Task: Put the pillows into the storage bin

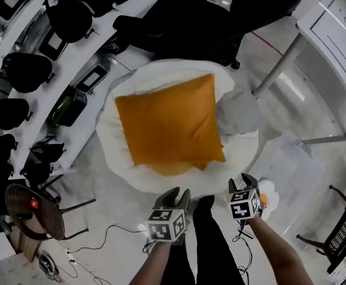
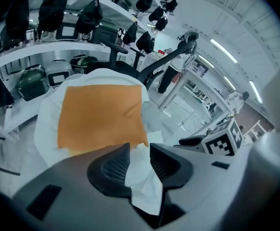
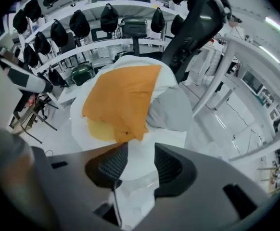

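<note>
Orange pillow lies flat on white fabric, 12 o'clock from both grippers; nearly square, no clear long axis, 1 corner toward 1 o'clock. Left gripper pinches the fabric's edge; right gripper spread, fabric between.

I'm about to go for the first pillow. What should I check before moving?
1. Left gripper free: not ok, shut on the white cloth.
2. Right gripper free: ok, jaws apart, though the cloth lies between them.
3. Orange pillow reachable: ok, topmost and uncovered.
4. Storage bin in view: ok, at the head view's right.
5. Bin lid off: cannot tell.
</note>
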